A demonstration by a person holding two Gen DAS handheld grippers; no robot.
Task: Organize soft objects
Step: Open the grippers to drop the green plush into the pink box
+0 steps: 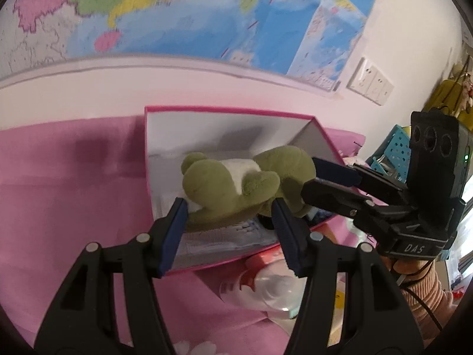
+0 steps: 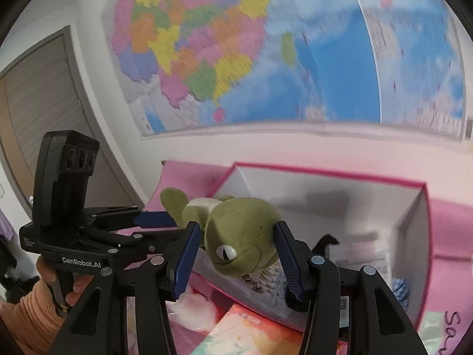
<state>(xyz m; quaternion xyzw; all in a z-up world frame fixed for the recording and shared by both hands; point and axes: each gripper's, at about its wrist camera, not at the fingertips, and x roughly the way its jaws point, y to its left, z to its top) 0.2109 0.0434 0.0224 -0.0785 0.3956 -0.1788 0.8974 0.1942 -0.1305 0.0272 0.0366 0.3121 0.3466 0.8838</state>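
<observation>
Above the open pink box (image 1: pixel 230 109) my way is free; its top has no lid, and the back half of its white floor lies bare. The near half is filled by the green plush frog (image 1: pixel 245 183), clamped between my left hand-held gripper (image 1: pixel 230 210) and my right hand-held gripper (image 2: pixel 236 236). Just before the box's near wall a clear bottle (image 1: pixel 266 290) blocks a low approach. Behind the box, the wall with the map (image 1: pixel 177 14) closes the far side. Left of the box, the pink bedcover (image 1: pixel 74 177) lies open.

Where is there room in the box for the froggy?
The pink-edged box has bare white floor at the back, between its back wall and the green plush frog. The near corner is crowded with papers. Left of the box, the pink cover is bare; in front of it lies a clear bottle.
</observation>
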